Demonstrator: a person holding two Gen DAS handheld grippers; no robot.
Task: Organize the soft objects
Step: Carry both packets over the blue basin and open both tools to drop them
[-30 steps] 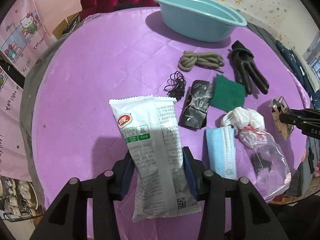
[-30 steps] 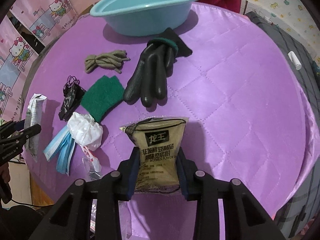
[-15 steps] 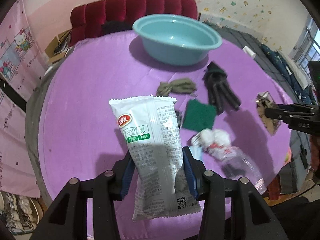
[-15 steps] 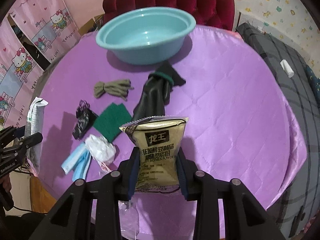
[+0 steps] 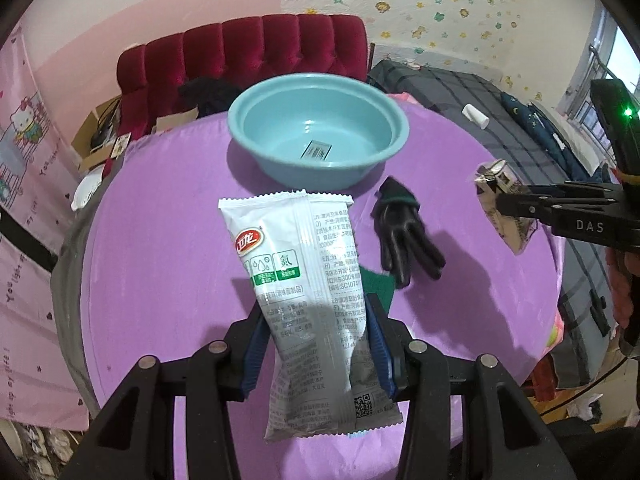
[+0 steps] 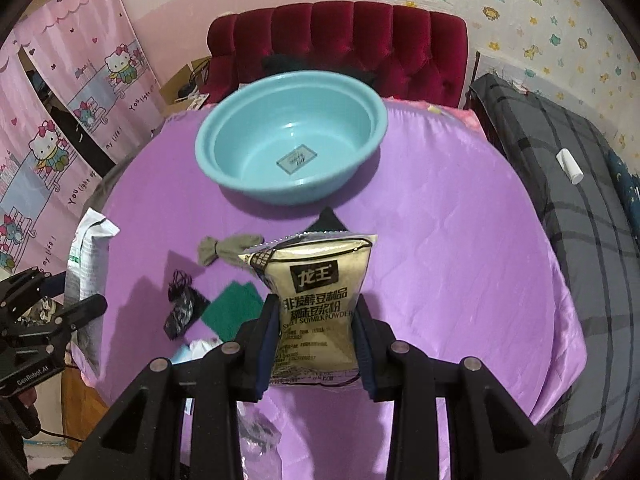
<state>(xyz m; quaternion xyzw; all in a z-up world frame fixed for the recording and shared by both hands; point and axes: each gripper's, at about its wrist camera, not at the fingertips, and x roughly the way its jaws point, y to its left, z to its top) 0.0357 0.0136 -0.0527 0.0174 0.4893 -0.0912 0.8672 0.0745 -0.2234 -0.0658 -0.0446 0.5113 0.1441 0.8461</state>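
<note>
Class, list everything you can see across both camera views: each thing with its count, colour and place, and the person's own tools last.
basin: 1, light blue, far side of table, sticker inside
tablecloth: 1, purple, over round table
white packet: 1, white-green, in left gripper
soy milk powder packet: 1, gold-black, in right gripper
glove: 1, black, on cloth before basin
cord bundle: 1, khaki, on cloth
scouring pad: 1, green, on cloth
black pouch: 1, beside pad
sofa: 1, red, behind table
left gripper: 1, black, blue fingers
right gripper: 1, black

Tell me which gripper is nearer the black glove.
Right, probably. The right gripper, holding a gold packet, hangs just beside the glove; the left gripper sits farther back, holding a white packet.
</note>
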